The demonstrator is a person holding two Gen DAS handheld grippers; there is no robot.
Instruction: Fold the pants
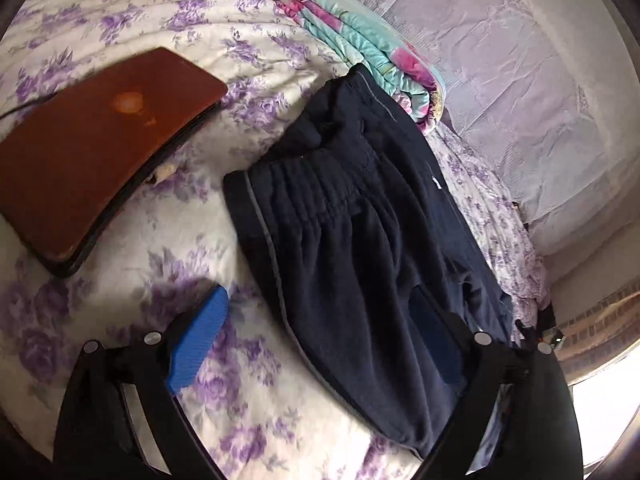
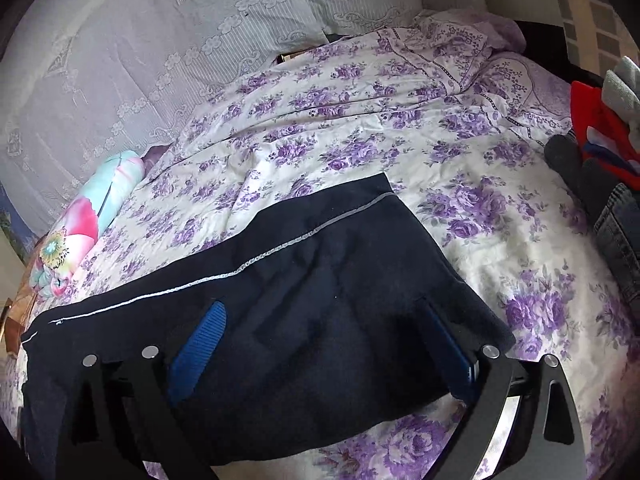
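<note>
Here, navy pants (image 1: 360,240) flat on bedspread (image 1: 140,272) — beneath both wide-open tongs (image 2: 320,344)

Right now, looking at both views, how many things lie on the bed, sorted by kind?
Navy pants: 1
Brown laptop: 1
Folded floral blanket: 1
Pile of other clothes: 1
Total: 4
All lie on the purple-flowered bedspread.
</note>
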